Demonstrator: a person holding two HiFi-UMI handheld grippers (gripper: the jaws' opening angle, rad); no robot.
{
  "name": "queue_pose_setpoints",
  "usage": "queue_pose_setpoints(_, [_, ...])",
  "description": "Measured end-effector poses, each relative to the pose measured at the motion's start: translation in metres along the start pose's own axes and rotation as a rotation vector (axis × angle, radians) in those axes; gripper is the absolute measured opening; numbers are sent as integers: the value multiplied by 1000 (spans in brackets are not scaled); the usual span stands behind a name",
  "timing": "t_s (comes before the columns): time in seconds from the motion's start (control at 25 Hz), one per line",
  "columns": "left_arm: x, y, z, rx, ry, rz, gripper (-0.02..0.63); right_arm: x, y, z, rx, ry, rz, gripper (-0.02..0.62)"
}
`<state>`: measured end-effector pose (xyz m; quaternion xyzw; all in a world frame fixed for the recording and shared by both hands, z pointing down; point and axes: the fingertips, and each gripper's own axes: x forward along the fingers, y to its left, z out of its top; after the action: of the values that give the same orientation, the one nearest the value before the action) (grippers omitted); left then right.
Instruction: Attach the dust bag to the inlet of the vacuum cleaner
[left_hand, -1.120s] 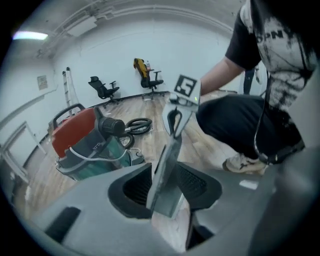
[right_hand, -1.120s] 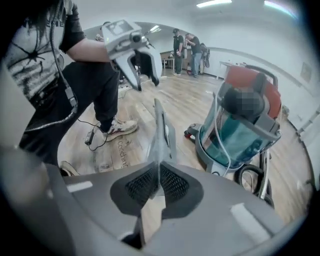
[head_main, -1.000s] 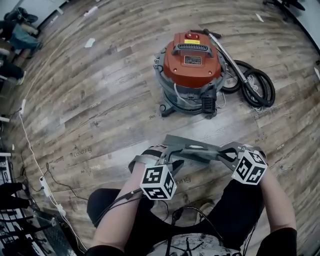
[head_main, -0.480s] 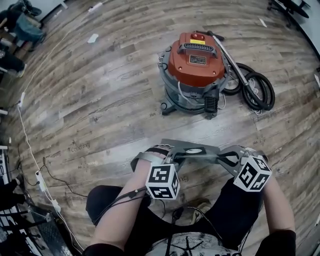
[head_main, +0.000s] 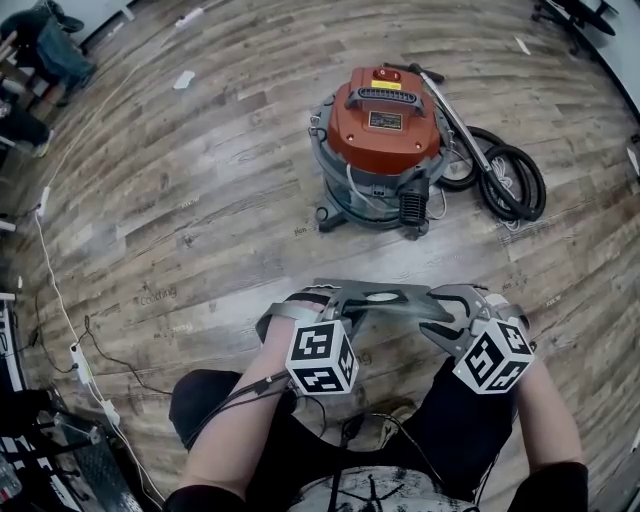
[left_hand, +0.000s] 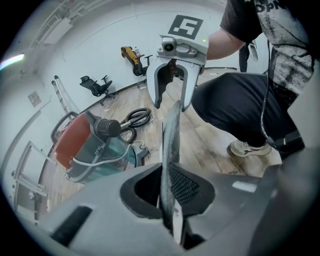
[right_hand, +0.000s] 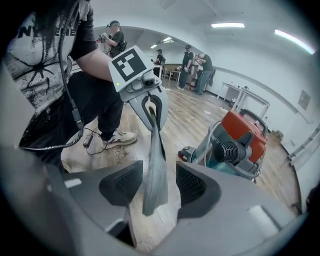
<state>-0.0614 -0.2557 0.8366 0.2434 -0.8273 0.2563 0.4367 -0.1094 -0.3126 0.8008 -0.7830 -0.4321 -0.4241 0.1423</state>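
Observation:
The flat grey dust bag (head_main: 380, 296) hangs level between my two grippers, above the floor in front of the person's knees. My left gripper (head_main: 335, 306) is closing and its pads pinch the bag's left end (left_hand: 172, 145). My right gripper (head_main: 441, 316) is opening. The bag's right end (right_hand: 155, 170) lies between its pads (right_hand: 192, 182) without touching them. The vacuum cleaner (head_main: 384, 124), with an orange lid and a grey drum, stands on the floor beyond the bag. Its black ribbed inlet (right_hand: 227, 150) faces the grippers.
A black hose and metal wand (head_main: 505, 178) lie coiled to the right of the vacuum cleaner. A white cable (head_main: 60, 300) runs along the wooden floor at the left. Several people stand at the far end of the room (right_hand: 197, 65). Office chairs (left_hand: 95, 85) stand by the wall.
The left gripper's jaws have closed on the bag's left end. The right gripper's jaws have spread apart off the right end, and that gripper has drawn back a little.

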Motion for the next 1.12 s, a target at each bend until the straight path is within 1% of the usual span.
queue_pose_setpoints(0.08, [0, 0, 7, 15, 1, 0, 31, 9, 4, 7, -40, 8, -17, 222])
queue_pose_setpoints(0.16, [0, -2, 14, 34, 4, -4, 31, 18, 3, 6, -81, 40, -57, 224])
queue_pose_setpoints(0.2, [0, -3, 19, 44, 5, -4, 31, 20, 1, 3, -92, 53, -77, 203])
queue_pose_setpoints(0.24, [0, -3, 23, 51, 4, 0, 31, 21, -1, 1, -98, 62, -92, 168])
queue_pose_setpoints(0.28, [0, -2, 26, 54, 3, 5, 31, 20, -3, -1, -101, 66, -102, 116])
queue_pose_setpoints(0.32, [0, -2, 29, 54, 4, 8, 31, 18, -4, -3, -108, 69, -109, 80])
queue_pose_setpoints(0.36, [0, -2, 31, 53, 6, 9, 31, 17, -4, -5, -120, 72, -115, 59])
queue_pose_setpoints(0.44, [1, -1, 35, 56, 16, 9, 31, 13, -7, -7, -152, 83, -135, 39])
queue_pose_setpoints(0.52, [0, 4, 40, 60, 26, 11, 31, 6, -12, -7, -167, 85, -159, 35])
queue_pose_setpoints(0.64, [-11, 20, 51, 83, 54, 31, 31, -8, -25, 3, -156, 52, -205, 34])
queue_pose_setpoints(0.84, [-36, 51, 71, 188, 143, 91, 31, -32, -48, 20, -137, -21, -296, 32])
queue_pose_setpoints(1.0, [-34, 72, 81, 229, 127, 126, 32, -40, -69, 19, -119, -27, -361, 32])
queue_pose_setpoints(1.12, [-17, 92, 72, 243, 115, 119, 31, -25, -91, 14, -96, 6, -389, 32])
